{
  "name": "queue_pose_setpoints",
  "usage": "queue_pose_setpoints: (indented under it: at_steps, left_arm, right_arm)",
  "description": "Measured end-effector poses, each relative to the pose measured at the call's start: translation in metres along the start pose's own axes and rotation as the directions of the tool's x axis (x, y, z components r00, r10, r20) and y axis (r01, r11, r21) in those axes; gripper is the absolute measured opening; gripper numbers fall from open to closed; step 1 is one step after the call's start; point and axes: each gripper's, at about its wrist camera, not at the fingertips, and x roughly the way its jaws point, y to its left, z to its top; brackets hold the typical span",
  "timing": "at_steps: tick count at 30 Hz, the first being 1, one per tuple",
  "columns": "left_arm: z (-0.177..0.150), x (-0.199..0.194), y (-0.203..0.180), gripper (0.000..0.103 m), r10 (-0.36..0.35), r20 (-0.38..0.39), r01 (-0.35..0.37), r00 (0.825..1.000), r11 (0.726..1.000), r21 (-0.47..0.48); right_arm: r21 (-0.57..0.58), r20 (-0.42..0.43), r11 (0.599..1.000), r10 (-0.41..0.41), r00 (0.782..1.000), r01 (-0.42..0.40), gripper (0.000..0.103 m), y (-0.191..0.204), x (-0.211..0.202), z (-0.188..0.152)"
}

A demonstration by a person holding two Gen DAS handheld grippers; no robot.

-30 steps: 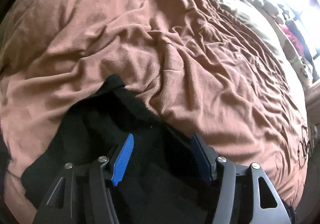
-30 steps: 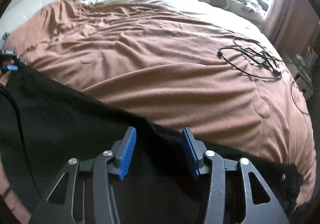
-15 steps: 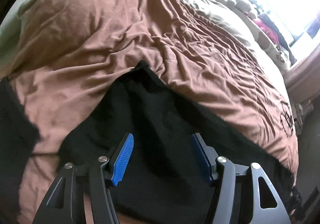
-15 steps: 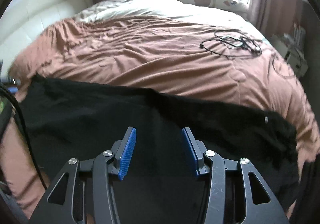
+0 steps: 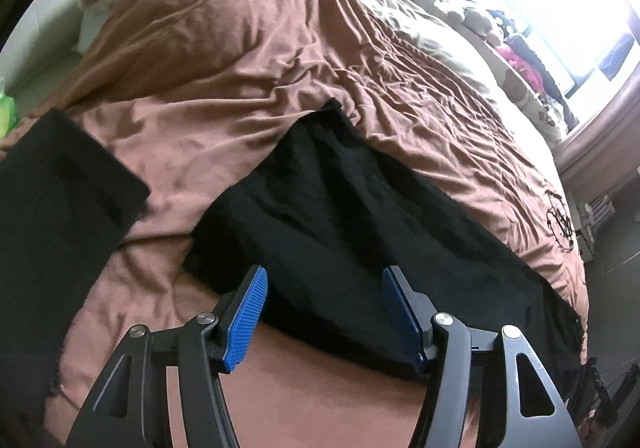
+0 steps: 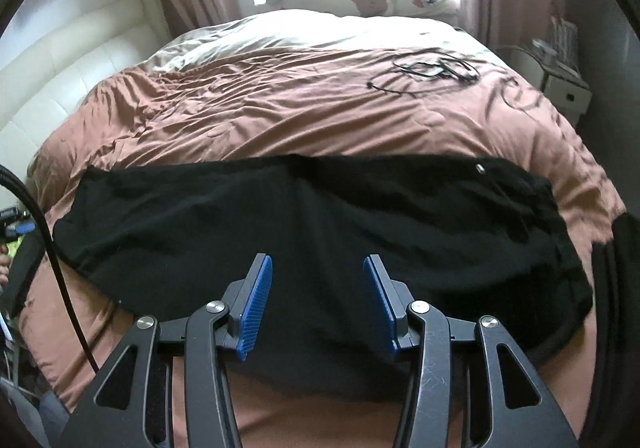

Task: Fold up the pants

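Both grippers have drawn back and risen since a second ago: then the black pants filled the space between each pair of blue pads and ran under the cameras, and now the whole garment lies in view with a strip of bare brown comforter showing between its near edge and the gripper bodies. The pants lie spread flat across the near part of the bed, a wide black band running side to side, with a small metal button near the far right edge in the right wrist view. The right gripper hangs above the middle of the near edge, its jaws wide apart and holding nothing; black cloth shows between the pads but lies below them on the bed. The left gripper is likewise spread wide and empty, poised over the near edge of the pants, whose far corner points up toward the rumpled comforter. In the left wrist view a separate dark shape fills the left side; I cannot tell what it is. A tangle of black cable lies well beyond the pants, toward the window end of the bed.
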Motion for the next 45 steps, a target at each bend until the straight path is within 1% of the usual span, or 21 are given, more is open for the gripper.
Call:
queue_pose_setpoints:
  at_steps: [1,2,3,4,5,9,13,14,16,17,18,20,26,30,37,38,39,40,41,42,45]
  left_arm:
    - [-0.003,-0.002,0.003,0.062,0.000,0.004,0.000,1.000,1.000,-0.001]
    - [-0.005,-0.004,0.008,0.062,-0.008,0.007,0.008,1.000,1.000,-0.007]
    - [-0.008,-0.007,0.011,0.062,-0.015,0.009,0.015,1.000,1.000,-0.011]
    - [-0.009,-0.009,0.015,0.062,-0.021,0.013,0.021,1.000,1.000,-0.017]
    - [-0.010,-0.011,0.018,0.062,-0.022,0.019,0.022,1.000,1.000,-0.021]
    - [-0.012,-0.013,0.029,0.062,-0.034,0.030,0.036,0.999,0.999,-0.040]
    - [-0.014,-0.004,0.036,0.061,-0.045,0.030,0.046,0.999,0.997,-0.066]
    - [-0.015,0.001,0.039,0.058,-0.046,0.026,0.048,0.999,0.996,-0.076]
    - [-0.016,0.011,0.043,0.049,-0.047,0.011,0.048,0.999,0.994,-0.100]
    - [-0.017,0.018,0.047,0.040,-0.048,-0.002,0.048,0.999,0.992,-0.116]
    - [-0.018,0.023,0.049,0.037,-0.053,-0.012,0.051,0.999,0.990,-0.128]
    - [-0.020,0.035,0.055,0.037,-0.056,-0.026,0.052,0.998,0.987,-0.153]
    - [-0.025,0.062,0.065,0.037,-0.043,-0.063,0.030,0.997,0.982,-0.186]
    - [-0.026,0.074,0.066,0.037,-0.046,-0.074,0.031,0.996,0.979,-0.199]
    - [-0.024,0.086,0.068,0.037,-0.020,-0.076,0.004,0.997,0.977,-0.211]
    - [-0.025,0.087,0.069,0.031,-0.013,-0.071,-0.003,0.997,0.976,-0.218]
    - [-0.024,0.087,0.069,0.014,0.017,-0.067,-0.031,0.998,0.976,-0.216]
    - [-0.024,0.088,0.070,0.007,0.053,-0.070,-0.067,0.996,0.975,-0.211]
    - [-0.024,0.087,0.070,0.005,0.058,-0.068,-0.072,0.996,0.974,-0.214]
    - [-0.025,0.083,0.072,0.002,0.046,-0.058,-0.057,0.997,0.973,-0.225]
    - [-0.027,0.067,0.071,0.002,0.033,-0.020,-0.036,0.999,0.973,-0.228]
  right_arm:
    - [0.009,0.001,1.000,-0.005,1.000,0.005,0.045,-0.002,-0.004,-0.004]
    - [0.018,0.004,1.000,-0.009,1.000,0.009,0.048,-0.005,-0.009,-0.009]
    - [0.029,0.004,0.999,-0.014,1.000,0.014,0.052,-0.008,-0.014,-0.014]
    - [0.040,0.006,0.999,-0.019,1.000,0.018,0.061,-0.010,-0.019,-0.019]
    - [0.053,0.011,0.998,-0.022,1.000,0.022,0.065,-0.014,-0.024,-0.024]
    - [0.110,0.012,0.994,-0.031,0.999,0.029,0.065,-0.024,-0.039,-0.043]
    - [0.162,0.002,0.985,-0.051,0.999,0.050,0.065,-0.036,-0.048,-0.059]
    - [0.177,0.001,0.983,-0.057,0.998,0.056,0.065,-0.039,-0.049,-0.063]
    - [0.199,-0.002,0.978,-0.066,0.998,0.065,0.065,-0.045,-0.052,-0.070]
    - [0.207,-0.004,0.976,-0.072,0.997,0.071,0.065,-0.047,-0.053,-0.073]
    - [0.221,-0.006,0.972,-0.078,0.997,0.077,0.065,-0.049,-0.053,-0.076]
    - [0.256,-0.008,0.963,-0.083,0.997,0.082,0.065,-0.057,-0.054,-0.084]
    - [0.324,-0.019,0.941,-0.099,0.995,0.100,0.065,-0.073,-0.058,-0.096]
    - [0.337,-0.033,0.934,-0.114,0.993,0.118,0.065,-0.079,-0.056,-0.098]
    - [0.354,-0.045,0.926,-0.125,0.991,0.133,0.065,-0.088,-0.050,-0.098]
    - [0.356,-0.045,0.925,-0.126,0.991,0.134,0.065,-0.089,-0.049,-0.098]
    - [0.358,-0.046,0.924,-0.127,0.991,0.135,0.065,-0.090,-0.049,-0.099]
    - [0.362,-0.048,0.922,-0.126,0.991,0.134,0.065,-0.091,-0.048,-0.100]
    - [0.365,-0.050,0.921,-0.125,0.991,0.134,0.065,-0.092,-0.048,-0.101]
    - [0.367,-0.053,0.920,-0.126,0.991,0.137,0.065,-0.093,-0.047,-0.101]
    - [0.373,-0.057,0.917,-0.130,0.990,0.142,0.065,-0.097,-0.046,-0.103]
